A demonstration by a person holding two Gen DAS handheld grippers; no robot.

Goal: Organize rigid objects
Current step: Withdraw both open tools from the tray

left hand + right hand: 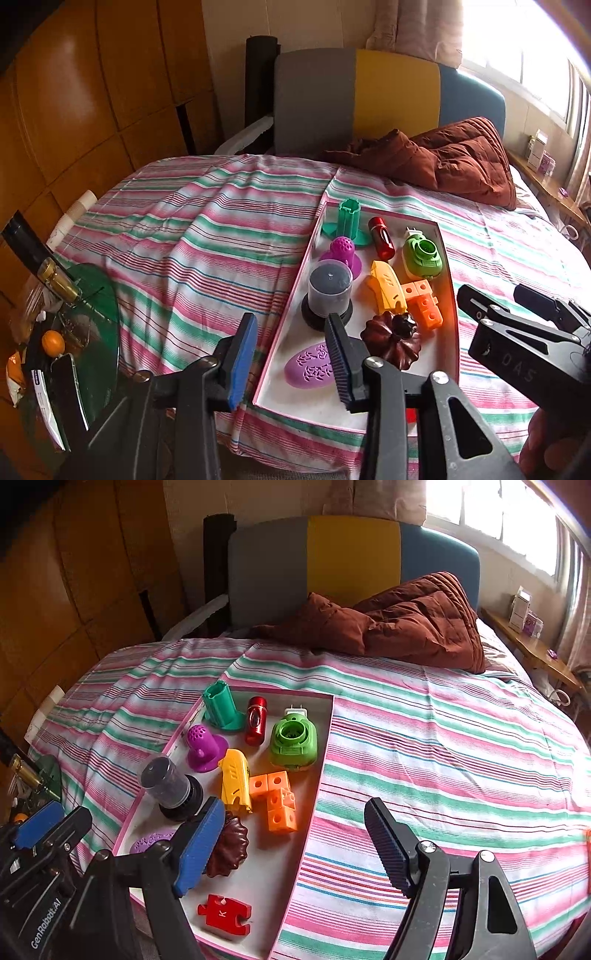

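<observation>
A white tray [306, 406] with a pink rim lies on the striped bed. It holds a teal stand [347, 221], a red cylinder [384, 238], a green plug-in device [421, 258], a purple dome [341, 253], a yellow piece [386, 290], orange cubes [424, 302], a dark capped jar [328, 291], a brown fluted mould [393, 341] and a purple oval [310, 367]. A red puzzle piece [225, 915] lies at the tray's near end. My left gripper [291, 362] hovers open over the tray's near left rim. My right gripper [293, 845] is open above the tray's right edge, holding nothing.
A brown quilt [443, 158] is bunched at the head of the bed before a grey, yellow and blue headboard [391, 92]. Left of the bed stands a green glass side table [92, 314] with a bottle and an orange. Striped sheet [443, 757] stretches right of the tray.
</observation>
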